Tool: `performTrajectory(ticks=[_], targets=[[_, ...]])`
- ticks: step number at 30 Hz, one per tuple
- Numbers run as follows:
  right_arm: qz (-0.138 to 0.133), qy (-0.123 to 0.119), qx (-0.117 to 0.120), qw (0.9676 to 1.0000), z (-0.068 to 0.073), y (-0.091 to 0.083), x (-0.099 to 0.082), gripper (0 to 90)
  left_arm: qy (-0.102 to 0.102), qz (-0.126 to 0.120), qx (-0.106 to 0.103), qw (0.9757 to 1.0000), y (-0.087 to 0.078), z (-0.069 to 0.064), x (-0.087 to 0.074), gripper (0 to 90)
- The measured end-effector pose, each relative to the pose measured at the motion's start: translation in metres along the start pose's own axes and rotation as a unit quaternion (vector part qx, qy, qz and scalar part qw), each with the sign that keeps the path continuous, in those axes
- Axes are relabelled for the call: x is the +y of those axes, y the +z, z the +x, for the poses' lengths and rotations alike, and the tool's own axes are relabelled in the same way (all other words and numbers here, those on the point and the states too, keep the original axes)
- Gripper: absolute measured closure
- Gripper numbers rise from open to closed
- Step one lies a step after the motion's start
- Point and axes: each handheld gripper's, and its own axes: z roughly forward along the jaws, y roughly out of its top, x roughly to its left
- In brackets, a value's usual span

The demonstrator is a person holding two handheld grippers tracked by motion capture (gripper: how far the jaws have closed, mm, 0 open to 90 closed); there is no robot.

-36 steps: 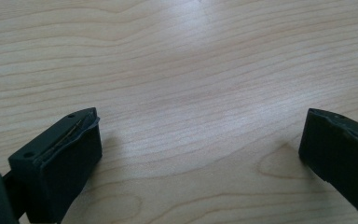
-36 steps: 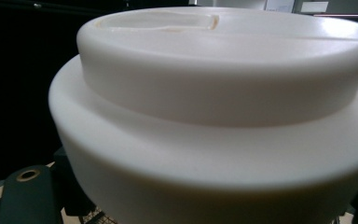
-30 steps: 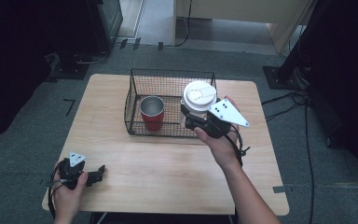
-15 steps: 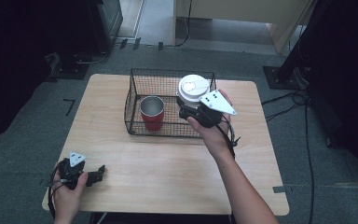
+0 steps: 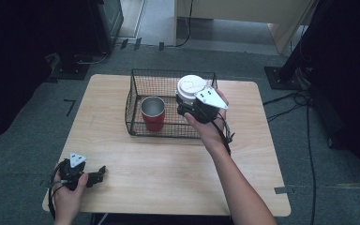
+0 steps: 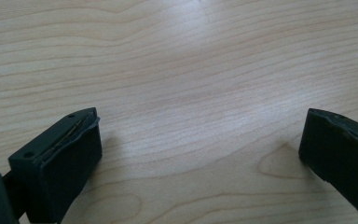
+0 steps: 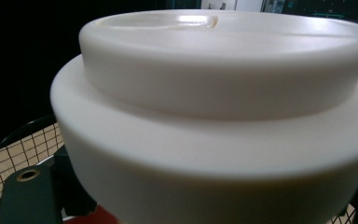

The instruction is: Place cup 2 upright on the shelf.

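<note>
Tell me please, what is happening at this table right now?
A person works with a gripper in each hand. The right gripper is shut on a white lidded cup and holds it over the wire basket, next to a red cup that stands inside. The left gripper rests open near the front left corner of the wooden table, with nothing between its jaws.

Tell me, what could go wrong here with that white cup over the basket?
The white cup, held by the right hand-held gripper, hangs above the wire basket close to the red cup. Lowered carelessly, it might knock the red cup over or catch on the basket's rim. It could also tip if let go from this height.
</note>
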Motion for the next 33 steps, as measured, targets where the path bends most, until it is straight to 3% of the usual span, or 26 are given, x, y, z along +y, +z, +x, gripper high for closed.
performTrajectory(ticks=[13, 19, 21, 23, 33], targets=[[0.033, 0.006, -0.009, 0.9994, 0.000, 0.026, -0.014, 16.1, 0.000, 0.000, 0.000, 1.0000, 0.000, 0.000, 0.000, 0.0], [0.043, 0.021, -0.015, 0.9988, 0.000, 0.039, -0.020, 16.2, 0.000, 0.000, 0.000, 1.0000, 0.000, 0.000, 0.000, 0.0], [0.047, 0.014, -0.016, 0.9987, 0.001, 0.044, -0.022, 16.2, 0.000, 0.000, 0.000, 1.0000, 0.000, 0.000, 0.000, 0.0], [0.054, 0.009, -0.017, 0.9983, 0.002, 0.049, -0.024, 16.2, 0.000, 0.000, 0.000, 1.0000, 0.000, 0.000, 0.000, 0.0], [0.090, 0.028, -0.015, 0.9955, -0.002, 0.067, -0.029, 16.2, 0.000, 0.000, 0.000, 1.0000, 0.000, 0.000, 0.000, 0.0]])
